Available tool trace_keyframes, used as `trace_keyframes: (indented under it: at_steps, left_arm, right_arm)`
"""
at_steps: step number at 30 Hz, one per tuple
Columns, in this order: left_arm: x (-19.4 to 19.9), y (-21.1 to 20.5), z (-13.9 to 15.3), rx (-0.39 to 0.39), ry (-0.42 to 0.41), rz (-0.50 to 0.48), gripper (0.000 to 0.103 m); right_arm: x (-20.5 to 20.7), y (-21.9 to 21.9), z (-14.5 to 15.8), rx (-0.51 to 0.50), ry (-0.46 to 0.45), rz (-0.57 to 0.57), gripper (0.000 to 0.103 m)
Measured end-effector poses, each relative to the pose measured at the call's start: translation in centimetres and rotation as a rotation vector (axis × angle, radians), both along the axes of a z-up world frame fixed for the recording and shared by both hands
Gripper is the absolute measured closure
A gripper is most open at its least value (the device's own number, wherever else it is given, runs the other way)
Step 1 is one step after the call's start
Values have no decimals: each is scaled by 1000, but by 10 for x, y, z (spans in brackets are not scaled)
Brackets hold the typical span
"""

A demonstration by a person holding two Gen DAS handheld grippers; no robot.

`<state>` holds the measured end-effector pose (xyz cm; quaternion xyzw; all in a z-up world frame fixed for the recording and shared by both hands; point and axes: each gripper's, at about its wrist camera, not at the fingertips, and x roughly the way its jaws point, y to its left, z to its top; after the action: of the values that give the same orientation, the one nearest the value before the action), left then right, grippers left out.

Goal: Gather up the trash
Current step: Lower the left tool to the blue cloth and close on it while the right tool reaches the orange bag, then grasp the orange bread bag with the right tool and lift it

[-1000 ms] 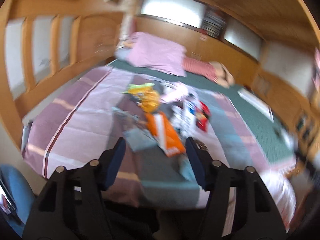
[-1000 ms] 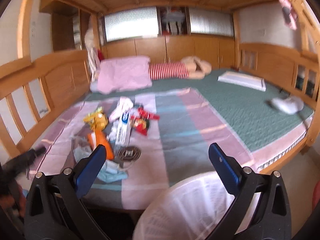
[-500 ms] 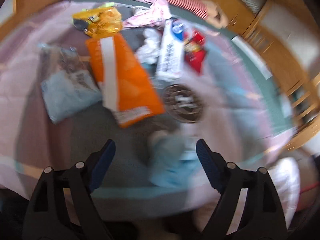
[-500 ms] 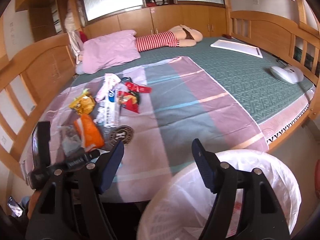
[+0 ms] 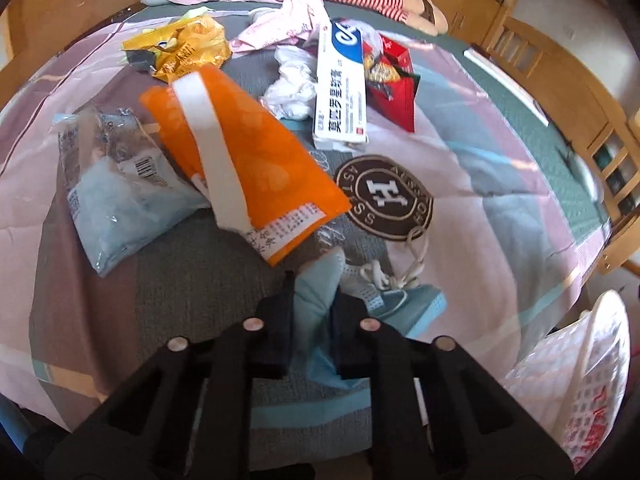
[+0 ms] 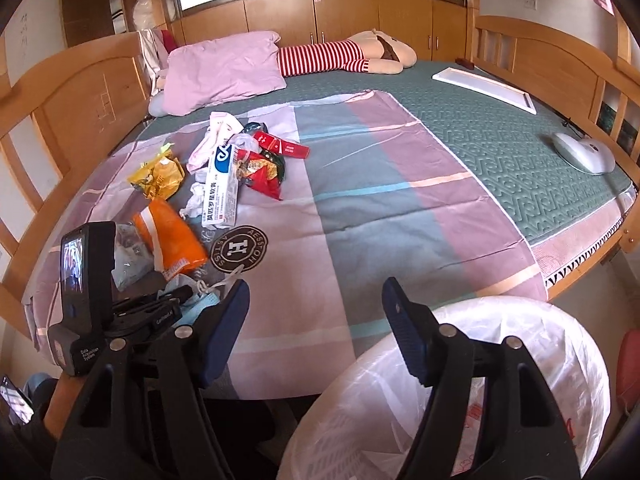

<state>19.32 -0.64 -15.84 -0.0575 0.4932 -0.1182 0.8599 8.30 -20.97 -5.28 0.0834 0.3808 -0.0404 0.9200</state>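
Observation:
Trash lies on the bed sheet: an orange packet (image 5: 244, 160), a clear plastic bag (image 5: 116, 184), a yellow wrapper (image 5: 184, 46), a white box (image 5: 340, 92), a red snack bag (image 5: 394, 76) and crumpled tissue (image 5: 292, 88). My left gripper (image 5: 312, 304) is shut on a light blue face mask (image 5: 320, 292) near the bed's front edge; it also shows in the right wrist view (image 6: 176, 300). My right gripper (image 6: 316, 320) is open and empty, above a bin lined with a white bag (image 6: 520, 380).
A pink pillow (image 6: 224, 68), a striped plush toy (image 6: 340, 56), a white board (image 6: 484, 88) and a white device (image 6: 580, 152) lie further back on the bed. Wooden rails (image 6: 552, 64) surround it. The bin also shows in the left wrist view (image 5: 580, 380).
My left gripper dropped toward the bed's front edge and closed on the blue face mask. My right gripper stayed open over the bin with little movement.

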Motion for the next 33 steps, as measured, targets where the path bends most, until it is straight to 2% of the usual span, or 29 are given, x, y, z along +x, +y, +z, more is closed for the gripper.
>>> trace_keyframes:
  at_steps: [2, 4, 5, 7, 8, 10, 13, 15, 19, 23, 26, 29, 32, 33]
  left_arm:
    - [-2, 9, 6, -49, -15, 35, 90]
    - [-11, 27, 21, -120, -66, 93, 90]
    - [-21, 47, 36, -181, -139, 165, 90]
    - [-38, 78, 56, -219, -254, 291, 90]
    - [-50, 102, 67, -184, -327, 428, 90]
    - [-63, 130, 74, -101, -371, 611, 90]
    - [-67, 150, 66, -44, -326, 747, 90]
    - [-64, 151, 61, -38, -300, 766, 90]
    - [-59, 151, 58, -17, -295, 811, 89]
    - [-61, 171, 51, -30, -272, 870, 90]
    - [-70, 177, 49, -23, -273, 878, 90]
    - [-70, 178, 48, -20, -270, 880, 90]
    - [-68, 176, 48, -4, -269, 873, 90]
    - [-68, 175, 49, 1, -272, 871, 90]
  right_arm:
    - [1, 0, 0, 7, -2, -6, 35]
    - [6, 1, 1, 37, 3, -10, 35]
    - [8, 1, 1, 54, 3, -12, 35]
    - [17, 8, 2, 88, 4, 0, 35]
    - [23, 14, 3, 100, 9, 18, 35]
    - [42, 36, 2, 109, 20, 93, 35]
    - [79, 85, -3, 35, 37, 234, 31]
    - [105, 118, -14, -22, 53, 312, 30]
    - [143, 183, -52, -254, 94, 413, 30]
    - [166, 207, -96, -380, 184, 435, 30]
    - [173, 203, -111, -392, 196, 424, 28]
    - [177, 193, -109, -299, 210, 434, 37]
    - [177, 181, -103, -189, 234, 441, 39]
    - [175, 171, -100, -123, 250, 442, 39]
